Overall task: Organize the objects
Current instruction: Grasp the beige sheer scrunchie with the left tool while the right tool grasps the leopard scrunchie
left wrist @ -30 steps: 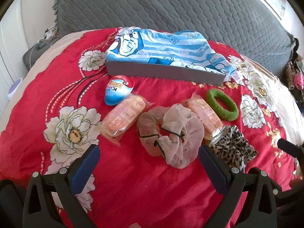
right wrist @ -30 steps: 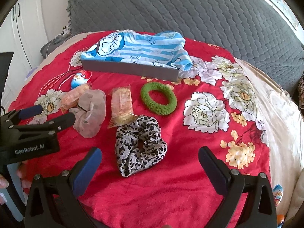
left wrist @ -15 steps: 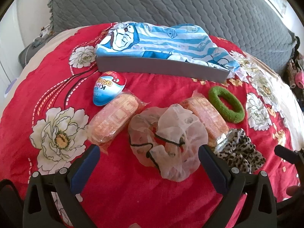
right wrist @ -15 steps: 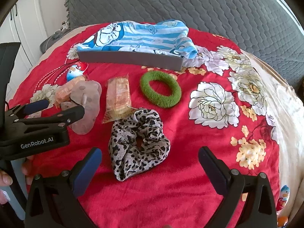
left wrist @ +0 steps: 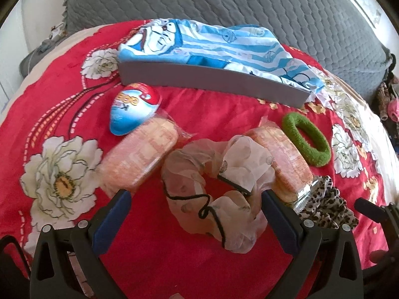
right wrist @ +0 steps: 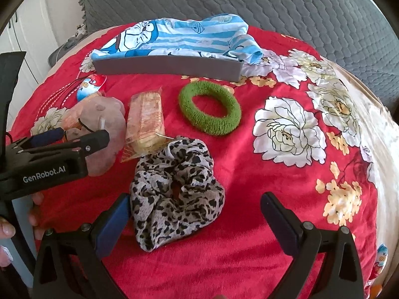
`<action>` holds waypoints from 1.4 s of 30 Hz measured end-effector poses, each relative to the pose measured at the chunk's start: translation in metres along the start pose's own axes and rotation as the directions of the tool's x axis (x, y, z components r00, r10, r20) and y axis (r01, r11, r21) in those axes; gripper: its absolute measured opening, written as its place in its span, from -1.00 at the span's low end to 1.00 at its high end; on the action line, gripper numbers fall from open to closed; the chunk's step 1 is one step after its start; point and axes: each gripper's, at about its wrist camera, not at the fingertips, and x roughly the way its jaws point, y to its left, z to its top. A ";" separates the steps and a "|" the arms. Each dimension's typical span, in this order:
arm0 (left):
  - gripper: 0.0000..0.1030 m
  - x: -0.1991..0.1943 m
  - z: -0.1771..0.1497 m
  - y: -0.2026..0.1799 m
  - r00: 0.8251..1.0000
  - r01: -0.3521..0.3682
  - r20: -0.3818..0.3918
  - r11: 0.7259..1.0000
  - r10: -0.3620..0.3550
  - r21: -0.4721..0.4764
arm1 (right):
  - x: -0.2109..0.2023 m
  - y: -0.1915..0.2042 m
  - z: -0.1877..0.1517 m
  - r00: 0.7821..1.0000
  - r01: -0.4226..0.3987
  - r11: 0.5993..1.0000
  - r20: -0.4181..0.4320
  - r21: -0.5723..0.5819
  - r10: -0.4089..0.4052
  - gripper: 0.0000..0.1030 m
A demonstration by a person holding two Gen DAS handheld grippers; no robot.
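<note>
A: Left gripper (left wrist: 194, 206) gapes wide, empty, around the sheer pink scrunchie (left wrist: 214, 191), lower centre.
B: Right gripper (right wrist: 194, 208) likewise, around the leopard one (right wrist: 177, 189). Three scrunchies with the green (right wrist: 210, 111), two snack packs (right wrist: 146, 119).

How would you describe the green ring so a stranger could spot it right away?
Start at the long grey box on the red flowered blanket. Just in front of its right end lies the green scrunchie: a fuzzy open ring, the only plain green thing beside the leopard-print scrunchie and wrapped biscuits.
</note>
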 end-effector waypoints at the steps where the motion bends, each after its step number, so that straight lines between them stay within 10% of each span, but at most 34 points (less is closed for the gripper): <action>1: 1.00 0.002 0.000 -0.001 1.000 0.007 -0.003 1.000 -0.007 0.001 | 0.001 0.000 0.000 1.000 -0.001 1.000 -0.001 0.002 0.001 0.97; 13: 0.86 0.009 -0.002 -0.004 0.998 0.064 -0.015 0.998 -0.064 -0.003 | 0.013 -0.007 0.001 0.998 -0.046 0.999 -0.030 0.028 0.046 0.39; 17: 0.44 0.011 -0.002 -0.005 0.997 0.071 -0.031 0.997 -0.071 0.012 | 0.014 -0.006 0.001 0.997 -0.065 0.998 -0.033 0.020 0.066 0.23; 42: -0.55 0.004 -0.004 -0.009 0.995 0.090 -0.056 0.994 -0.087 0.053 | 0.011 0.004 0.001 0.992 -0.119 0.992 -0.046 -0.034 0.117 -0.57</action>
